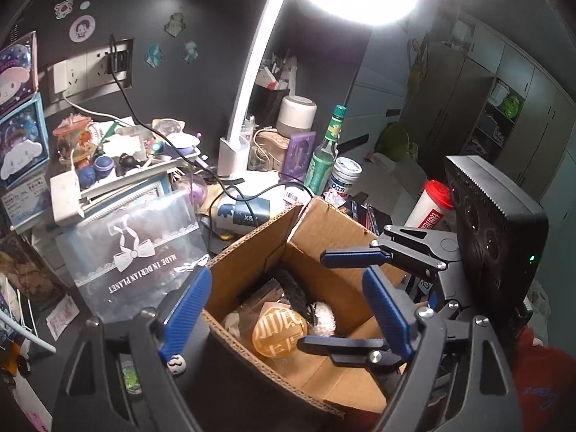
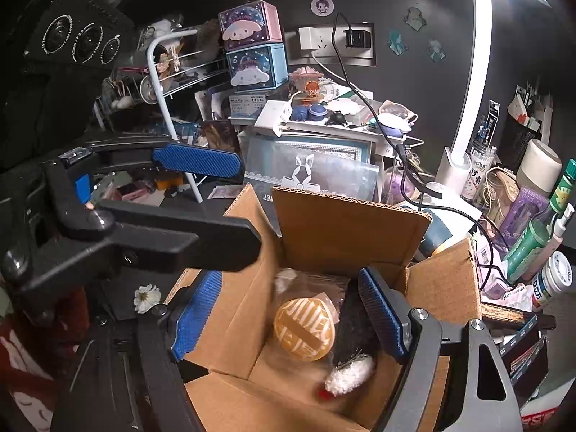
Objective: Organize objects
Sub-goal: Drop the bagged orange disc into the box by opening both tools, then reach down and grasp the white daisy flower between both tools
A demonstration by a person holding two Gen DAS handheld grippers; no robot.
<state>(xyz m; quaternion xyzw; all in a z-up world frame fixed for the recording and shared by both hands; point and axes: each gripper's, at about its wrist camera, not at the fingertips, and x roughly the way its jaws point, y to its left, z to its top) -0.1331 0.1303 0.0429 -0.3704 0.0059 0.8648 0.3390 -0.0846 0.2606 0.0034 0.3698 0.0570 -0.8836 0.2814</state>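
An open cardboard box (image 1: 324,230) is sitting on a cluttered desk under a bright white desk lamp (image 1: 248,82). Inside it are lying an orange round badge (image 2: 304,329) with white lettering, a dark rough-looking object (image 2: 354,320) and a small white fluffy item (image 2: 349,378). Both grippers are hovering above the box's open top, the left gripper (image 1: 288,313) and the right gripper (image 2: 288,313) each spreading its blue-padded fingers wide and gripping nothing.
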